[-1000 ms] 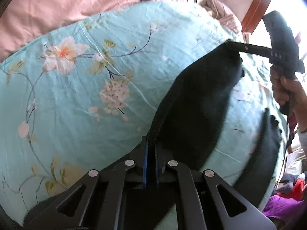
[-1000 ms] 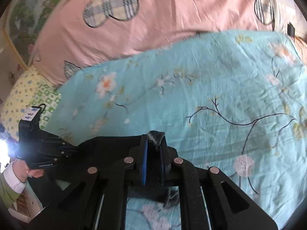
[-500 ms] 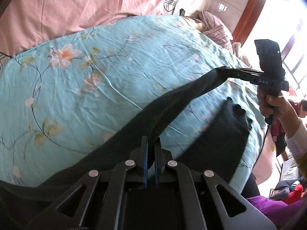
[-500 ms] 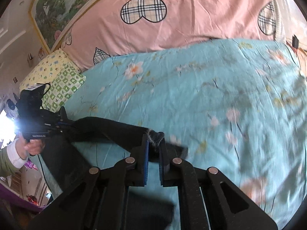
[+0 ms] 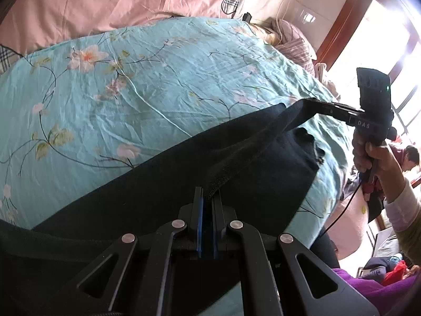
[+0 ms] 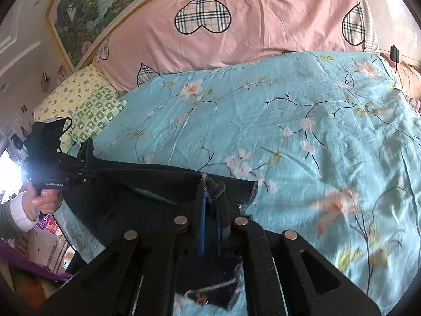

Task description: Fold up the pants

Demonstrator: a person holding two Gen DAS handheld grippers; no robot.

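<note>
Between both claws [image 5: 207, 197], taut pants [image 5: 184, 173]

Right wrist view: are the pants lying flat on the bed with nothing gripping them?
No: the right tongs pinch an edge of the black pants, and the left tongs grip the other end, above the bed.

only two bits readable: "genrobot.ai" on the left gripper [image 6: 90, 177], and "das" on the right gripper [image 5: 319, 109].
</note>
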